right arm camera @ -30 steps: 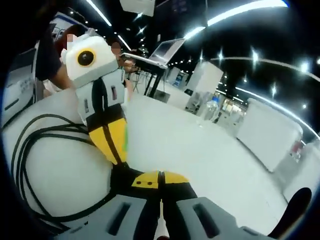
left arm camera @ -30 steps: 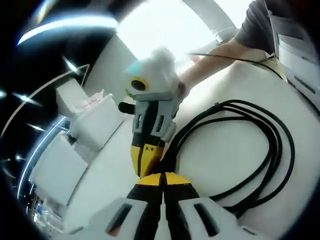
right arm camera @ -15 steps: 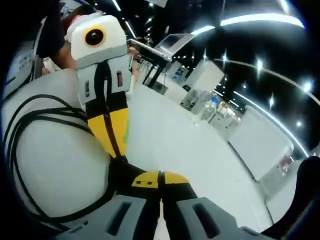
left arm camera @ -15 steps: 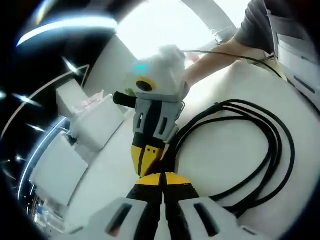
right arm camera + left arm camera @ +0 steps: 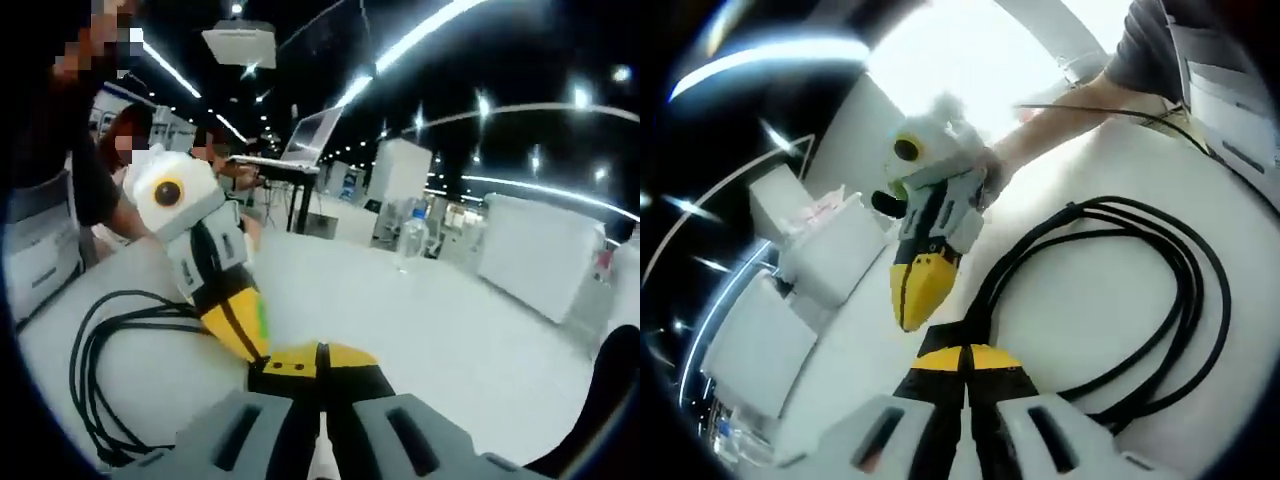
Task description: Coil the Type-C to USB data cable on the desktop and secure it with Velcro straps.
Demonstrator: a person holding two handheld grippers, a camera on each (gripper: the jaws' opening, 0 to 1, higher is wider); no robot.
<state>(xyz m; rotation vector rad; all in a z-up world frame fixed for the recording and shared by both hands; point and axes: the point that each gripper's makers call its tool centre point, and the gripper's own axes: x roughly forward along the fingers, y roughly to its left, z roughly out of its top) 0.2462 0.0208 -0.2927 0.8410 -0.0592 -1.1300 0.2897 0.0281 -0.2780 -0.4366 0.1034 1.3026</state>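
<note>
My left gripper (image 5: 965, 352) is sitting with its jaws pressed together, yellow tips meeting right at the black cable (image 5: 1185, 300); whether a strand is pinched between them, I cannot tell. In the left gripper view my right gripper (image 5: 917, 290) is coming in just above the tips, yellow jaw ends angled down toward the bundled side of the coil, apart from the left's tips. My hand (image 5: 990, 172) is gripping its white body.

In the right gripper view the right gripper (image 5: 320, 353) is showing its jaws closed, nothing visible between them. The left gripper (image 5: 240, 330) is crossing in from the left, its yellow end just beside those tips.

Cable is lying in several loose loops on the white desktop (image 5: 1080, 330); also visible at left in the right gripper view (image 5: 95, 370). White boxes (image 5: 830, 240) are standing beside the coil. A water bottle (image 5: 407, 240) is standing well apart, farther down the desktop.
</note>
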